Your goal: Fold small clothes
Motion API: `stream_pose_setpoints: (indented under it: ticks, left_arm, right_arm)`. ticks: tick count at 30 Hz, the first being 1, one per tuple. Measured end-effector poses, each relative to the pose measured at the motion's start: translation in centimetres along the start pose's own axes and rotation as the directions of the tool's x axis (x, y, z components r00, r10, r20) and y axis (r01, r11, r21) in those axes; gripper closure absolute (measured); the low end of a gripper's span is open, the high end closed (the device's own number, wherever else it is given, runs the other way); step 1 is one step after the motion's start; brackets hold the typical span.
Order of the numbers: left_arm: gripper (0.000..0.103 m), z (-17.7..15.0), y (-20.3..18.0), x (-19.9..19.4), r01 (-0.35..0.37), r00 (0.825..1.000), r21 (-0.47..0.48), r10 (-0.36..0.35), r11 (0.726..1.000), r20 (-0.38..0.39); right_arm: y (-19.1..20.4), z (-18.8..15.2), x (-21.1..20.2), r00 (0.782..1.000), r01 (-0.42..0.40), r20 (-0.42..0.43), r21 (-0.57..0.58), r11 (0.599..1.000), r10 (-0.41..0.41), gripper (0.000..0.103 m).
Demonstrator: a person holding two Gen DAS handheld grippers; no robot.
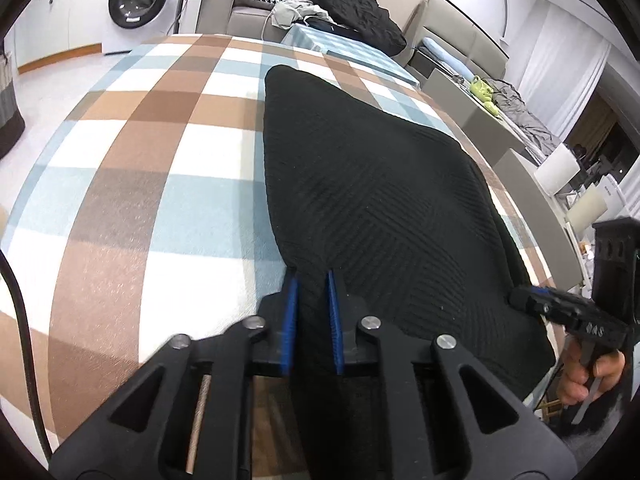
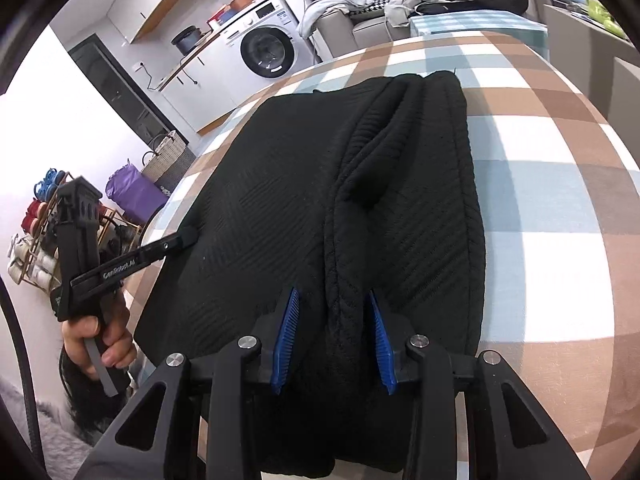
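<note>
A black ribbed knit garment (image 1: 380,180) lies flat on the checked tablecloth (image 1: 140,140). My left gripper (image 1: 312,276) is shut on its near left corner, with fabric pinched between the blue pads. The right wrist view shows that same gripper (image 2: 188,236) at the garment's left edge, held by a hand (image 2: 100,340). There the garment (image 2: 280,180) has a thick rolled fold running down its middle. My right gripper (image 2: 333,294) is shut on the near end of that fold, which fills the gap between its pads. In the left wrist view it (image 1: 518,299) bites the garment's right corner.
The table (image 2: 540,200) drops off close behind the garment's near edge. Grey chairs (image 1: 480,120) stand along one side. Beyond are a washing machine (image 1: 138,0), a sofa with a black clothes pile (image 1: 356,12), a woven basket (image 2: 166,156), a purple bag (image 2: 132,192) and a shoe rack (image 2: 36,240).
</note>
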State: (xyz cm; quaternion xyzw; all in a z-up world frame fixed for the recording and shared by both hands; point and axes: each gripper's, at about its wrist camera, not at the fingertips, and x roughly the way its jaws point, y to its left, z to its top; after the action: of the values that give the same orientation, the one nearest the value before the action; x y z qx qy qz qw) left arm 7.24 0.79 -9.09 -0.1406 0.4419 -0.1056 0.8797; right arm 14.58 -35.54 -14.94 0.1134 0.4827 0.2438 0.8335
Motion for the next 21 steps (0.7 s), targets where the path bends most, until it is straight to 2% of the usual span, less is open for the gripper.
stream_pose_setpoints:
  ticks: [2,6,10,11,14,15,19,21]
  left_arm:
    - [0.081,-0.1,0.5,-0.4,-0.003,1.0,-0.014,0.003,1.0,0.006]
    - [0.069,0.1,1.1,-0.7,-0.025,1.0,-0.03,0.025,0.999,0.015]
    - [0.067,0.2,1.3,-1.1,-0.034,0.999,-0.039,0.035,0.999,0.024]
    - [0.067,0.3,1.3,-1.2,-0.036,0.999,-0.04,0.037,0.999,0.025]
    - [0.067,0.6,1.4,-1.4,-0.039,0.999,-0.043,0.04,0.998,0.034]
    - [0.067,0.7,1.3,-1.7,-0.036,0.998,-0.041,0.038,0.998,0.041]
    - [0.067,1.0,0.7,-2.2,-0.024,0.998,-0.017,0.025,1.0,0.055]
    - [0.067,1.1,0.4,-2.0,-0.019,0.998,-0.011,0.02,1.0,0.052]
  right_arm:
    - [-0.1,1.0,0.2,1.0,-0.006,0.001,0.006,1.0,0.006,0.062]
    - [0.0,4.3,1.5,1.0,0.023,0.005,-0.013,1.0,-0.023,0.062]
    - [-0.8,8.0,3.5,0.999,0.031,0.033,0.038,0.999,-0.032,0.062]
    - [-1.2,8.7,4.1,0.998,0.039,0.039,0.06,0.997,-0.042,0.064]
    - [-1.6,10.4,5.1,0.996,0.064,0.056,0.075,0.995,-0.068,0.081]
    - [-1.3,10.7,5.0,0.995,0.072,0.065,0.061,0.996,-0.076,0.092]
    - [1.2,12.1,1.6,0.983,0.053,0.18,-0.051,0.997,-0.043,0.094]
    - [1.3,12.4,0.4,0.98,0.061,0.193,-0.06,0.996,-0.048,0.093]
